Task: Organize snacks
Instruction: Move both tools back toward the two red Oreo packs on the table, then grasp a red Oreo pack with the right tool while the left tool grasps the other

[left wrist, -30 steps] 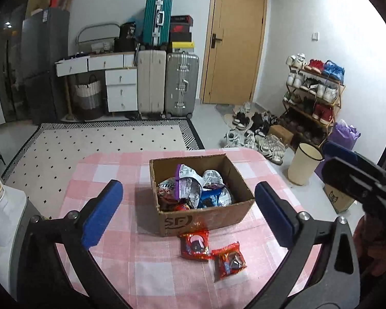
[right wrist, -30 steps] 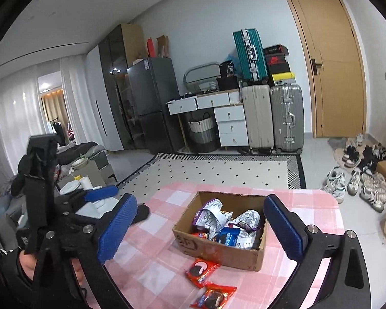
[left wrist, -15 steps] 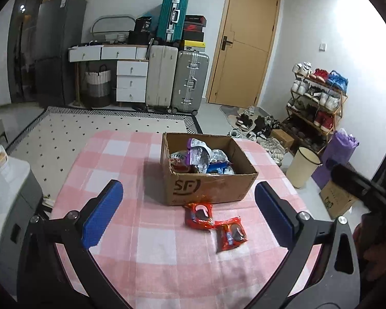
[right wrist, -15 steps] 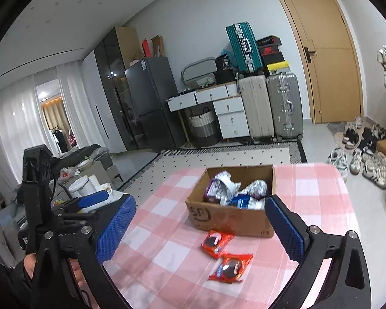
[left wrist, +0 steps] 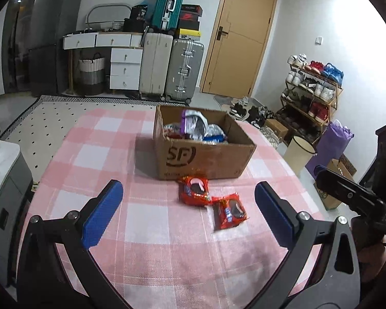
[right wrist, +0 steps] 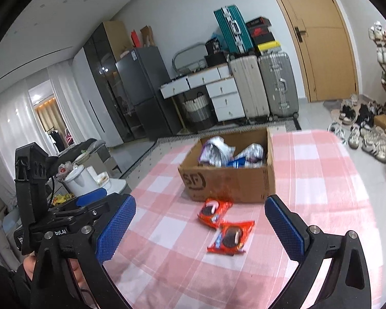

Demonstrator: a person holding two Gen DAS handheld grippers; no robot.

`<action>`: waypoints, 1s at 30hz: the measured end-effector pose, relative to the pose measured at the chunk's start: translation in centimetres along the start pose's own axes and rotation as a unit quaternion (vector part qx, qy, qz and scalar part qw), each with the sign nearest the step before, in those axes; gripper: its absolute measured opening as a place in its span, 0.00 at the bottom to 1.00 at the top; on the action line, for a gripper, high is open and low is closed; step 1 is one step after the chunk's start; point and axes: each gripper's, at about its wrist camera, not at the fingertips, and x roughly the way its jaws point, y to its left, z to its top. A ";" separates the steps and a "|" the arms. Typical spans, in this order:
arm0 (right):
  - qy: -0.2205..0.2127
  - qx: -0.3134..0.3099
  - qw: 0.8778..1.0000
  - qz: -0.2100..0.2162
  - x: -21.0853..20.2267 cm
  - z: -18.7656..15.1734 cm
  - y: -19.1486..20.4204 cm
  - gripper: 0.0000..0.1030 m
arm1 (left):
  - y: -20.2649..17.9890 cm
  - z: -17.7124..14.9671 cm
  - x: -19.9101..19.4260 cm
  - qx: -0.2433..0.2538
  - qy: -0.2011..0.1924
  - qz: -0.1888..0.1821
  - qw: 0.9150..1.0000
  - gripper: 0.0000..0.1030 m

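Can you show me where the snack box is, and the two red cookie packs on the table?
Cardboard box (left wrist: 205, 158), left wrist view, its printed front wall.
Red pack by the box (left wrist: 194, 191), left wrist view, its middle.
Other red pack (left wrist: 229, 213), left wrist view, its middle.

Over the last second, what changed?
Both tongs, left and right, pulled back from the cardboard box and dropped lower, staying open and empty. The box and the two red snack packets on the checked cloth haven't moved.
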 end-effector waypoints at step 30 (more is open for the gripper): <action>0.175 0.032 0.983 -0.038 16.5 -6.7 -5.9 0.80 | 3.6 -5.5 10.7 -0.033 0.075 0.003 0.997 0.99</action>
